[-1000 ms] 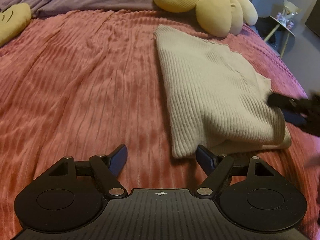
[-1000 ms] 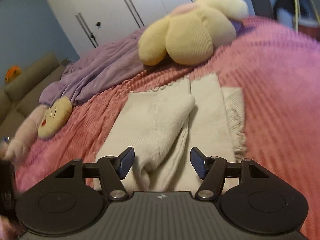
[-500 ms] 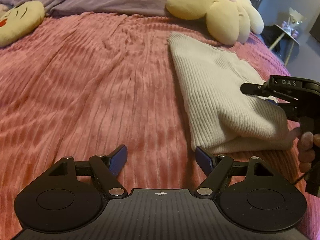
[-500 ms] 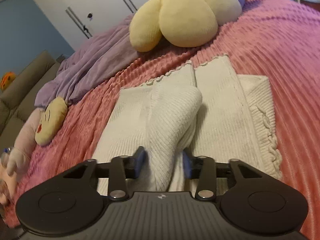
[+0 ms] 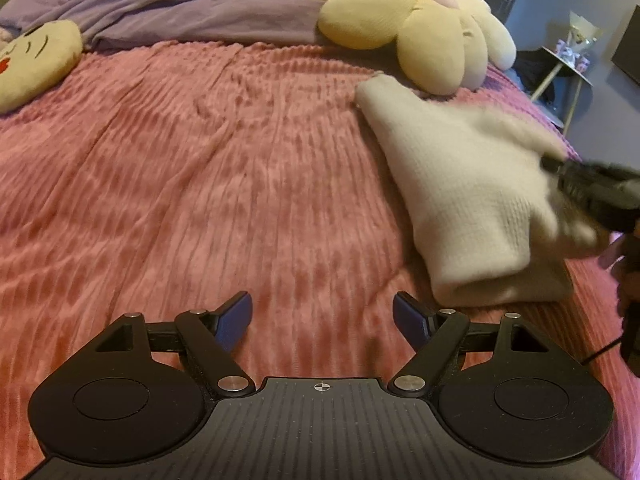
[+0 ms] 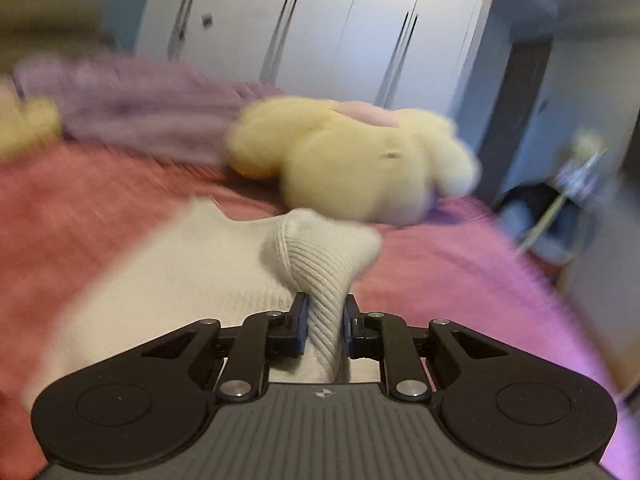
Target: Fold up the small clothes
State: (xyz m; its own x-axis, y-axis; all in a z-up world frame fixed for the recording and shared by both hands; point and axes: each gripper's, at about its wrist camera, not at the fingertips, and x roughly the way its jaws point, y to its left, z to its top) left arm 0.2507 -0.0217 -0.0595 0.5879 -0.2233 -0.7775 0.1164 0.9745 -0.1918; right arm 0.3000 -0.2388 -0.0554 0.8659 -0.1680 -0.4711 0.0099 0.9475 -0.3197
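Observation:
A cream ribbed knit sweater (image 5: 452, 184) lies partly folded on the pink bedspread (image 5: 200, 184), to the right in the left wrist view. My right gripper (image 6: 324, 322) is shut on a bunched fold of the sweater (image 6: 320, 264) and lifts it off the bed; it shows blurred at the right edge of the left wrist view (image 5: 592, 192). My left gripper (image 5: 322, 316) is open and empty, low over the bedspread, just left of the sweater's near corner.
A yellow flower-shaped plush cushion (image 5: 416, 44) lies behind the sweater. A purple blanket (image 5: 180, 8) is bunched along the far side. A yellow face cushion (image 5: 32, 60) lies at far left. White wardrobes (image 6: 320, 28) stand behind the bed. A small side table (image 5: 568, 60) stands at right.
My right gripper has closed on a fold of the sweater and raised it, swinging quickly. My left gripper stayed open and drew back left, away from the sweater.

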